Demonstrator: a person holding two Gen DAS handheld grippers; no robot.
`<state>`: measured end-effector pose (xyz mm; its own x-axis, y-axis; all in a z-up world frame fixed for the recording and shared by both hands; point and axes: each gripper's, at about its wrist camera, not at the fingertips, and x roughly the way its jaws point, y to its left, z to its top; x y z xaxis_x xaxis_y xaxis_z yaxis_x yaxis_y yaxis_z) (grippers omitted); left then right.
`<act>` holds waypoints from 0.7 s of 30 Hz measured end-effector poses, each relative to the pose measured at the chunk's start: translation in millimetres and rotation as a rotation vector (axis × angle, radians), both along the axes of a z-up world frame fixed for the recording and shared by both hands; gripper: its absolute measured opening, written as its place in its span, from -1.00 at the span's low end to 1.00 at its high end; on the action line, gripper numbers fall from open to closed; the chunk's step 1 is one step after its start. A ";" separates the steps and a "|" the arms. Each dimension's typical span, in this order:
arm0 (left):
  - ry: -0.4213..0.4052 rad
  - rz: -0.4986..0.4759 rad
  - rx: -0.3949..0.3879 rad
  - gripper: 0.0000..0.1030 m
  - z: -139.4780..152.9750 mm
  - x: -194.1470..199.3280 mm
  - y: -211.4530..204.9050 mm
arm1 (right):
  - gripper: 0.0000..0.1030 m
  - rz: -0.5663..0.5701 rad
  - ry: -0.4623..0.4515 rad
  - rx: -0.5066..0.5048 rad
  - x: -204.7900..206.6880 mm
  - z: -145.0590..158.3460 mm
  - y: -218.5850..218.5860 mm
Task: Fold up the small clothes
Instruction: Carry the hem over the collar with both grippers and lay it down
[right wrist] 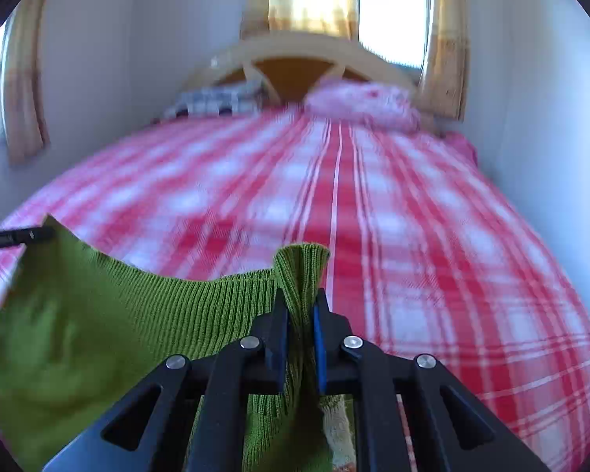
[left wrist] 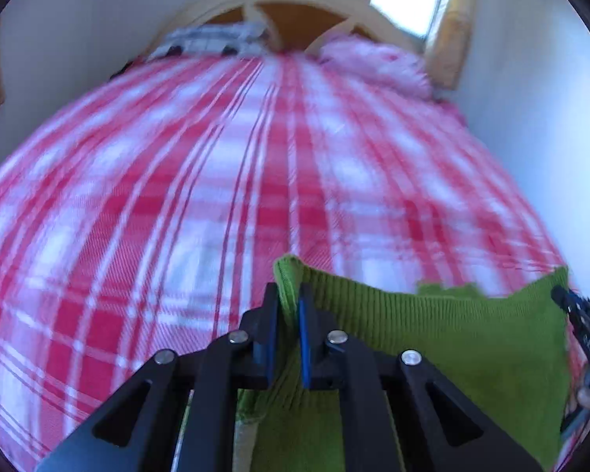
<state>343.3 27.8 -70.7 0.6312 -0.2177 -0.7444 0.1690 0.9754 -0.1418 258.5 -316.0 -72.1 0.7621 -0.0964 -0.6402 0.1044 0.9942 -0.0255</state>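
I've got the green knit garment [left wrist: 432, 334] lifted just over the red plaid bed [left wrist: 177, 196], strung between my two tools: the left hand-held gripper [left wrist: 289, 314] is pinching one ribbed corner and the right hand-held gripper [right wrist: 301, 314] is pinching the other, both pressed tight on fabric. It sags in the middle, so I judge it soft, light, stretchy, not slippery. Best hold looks like the thick ribbed edge at the corners, keeping it taut so it lays flat

Window [right wrist: 393, 11] glare, motion blur, fisheye bulge
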 end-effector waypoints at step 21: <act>-0.037 -0.106 0.087 -0.36 29.9 -110.4 19.6 | -0.24 -0.052 -0.047 0.279 -151.7 34.7 -19.8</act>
<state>233.0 47.4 -40.8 0.6351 -0.2200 -0.7404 0.2753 0.9601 -0.0491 106.8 -335.8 -37.5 0.7904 0.0386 -0.6114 0.1499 0.9555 0.2541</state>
